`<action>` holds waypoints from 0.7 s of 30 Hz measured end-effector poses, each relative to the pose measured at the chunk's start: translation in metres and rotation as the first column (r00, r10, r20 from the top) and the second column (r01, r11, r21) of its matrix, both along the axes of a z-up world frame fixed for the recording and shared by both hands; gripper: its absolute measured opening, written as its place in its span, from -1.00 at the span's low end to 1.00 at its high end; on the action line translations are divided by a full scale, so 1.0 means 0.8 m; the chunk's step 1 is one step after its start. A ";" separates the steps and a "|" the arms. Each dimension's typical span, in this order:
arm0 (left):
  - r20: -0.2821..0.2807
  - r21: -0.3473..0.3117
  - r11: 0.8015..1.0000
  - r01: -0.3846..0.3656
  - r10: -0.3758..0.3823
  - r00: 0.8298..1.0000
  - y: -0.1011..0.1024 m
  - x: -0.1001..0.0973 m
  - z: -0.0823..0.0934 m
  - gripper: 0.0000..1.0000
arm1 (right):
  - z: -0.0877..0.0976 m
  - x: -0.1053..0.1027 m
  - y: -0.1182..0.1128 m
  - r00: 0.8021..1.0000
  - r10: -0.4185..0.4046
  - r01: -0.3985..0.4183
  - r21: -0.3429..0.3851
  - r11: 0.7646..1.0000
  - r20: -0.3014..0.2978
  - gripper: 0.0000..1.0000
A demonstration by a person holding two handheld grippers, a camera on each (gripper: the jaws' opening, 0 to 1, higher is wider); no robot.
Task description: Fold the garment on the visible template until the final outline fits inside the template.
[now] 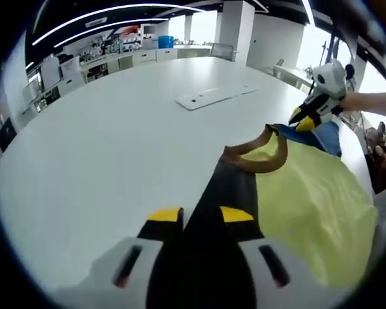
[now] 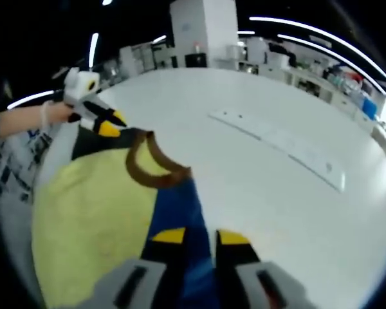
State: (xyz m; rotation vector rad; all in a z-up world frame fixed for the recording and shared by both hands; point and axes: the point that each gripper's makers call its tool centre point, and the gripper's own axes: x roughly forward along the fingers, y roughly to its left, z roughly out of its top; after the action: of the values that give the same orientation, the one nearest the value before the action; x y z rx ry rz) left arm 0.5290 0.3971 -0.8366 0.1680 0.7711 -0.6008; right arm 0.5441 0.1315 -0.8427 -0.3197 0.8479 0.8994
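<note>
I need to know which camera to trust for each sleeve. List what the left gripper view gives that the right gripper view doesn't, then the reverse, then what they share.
Left gripper view adds: a close look along the left gripper, jaws shut on the garment's black sleeve.
Right gripper view adds: a close look along the right gripper, jaws shut on the blue sleeve.
Shared: the yellow garment, its brown collar, the white table, a flat white strip lying on it, and the opposite gripper seen from afar, held in a hand.
</note>
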 end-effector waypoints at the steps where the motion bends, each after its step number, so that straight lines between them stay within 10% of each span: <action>1: 0.001 0.002 1.000 0.001 -0.001 1.000 0.001 0.002 -0.001 -0.65 | 0.000 -0.001 -0.001 1.000 -0.001 0.001 0.000 1.000 -0.004 -0.80; 8: 0.014 0.015 1.000 0.005 -0.005 1.000 0.003 0.005 -0.001 -0.99 | -0.001 -0.001 -0.004 1.000 -0.003 0.003 0.009 1.000 -0.024 -1.00; 21: 0.016 0.002 0.999 -0.036 0.036 0.999 0.006 0.012 -0.001 -1.00 | 0.002 0.008 0.000 1.000 -0.004 0.004 0.001 1.000 0.016 -1.00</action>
State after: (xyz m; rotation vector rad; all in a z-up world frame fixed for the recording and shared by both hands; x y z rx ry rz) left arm 0.5389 0.4022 -0.8373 0.1599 0.7578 -0.5638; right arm 0.5505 0.1313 -0.8409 -0.3237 0.8330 0.8930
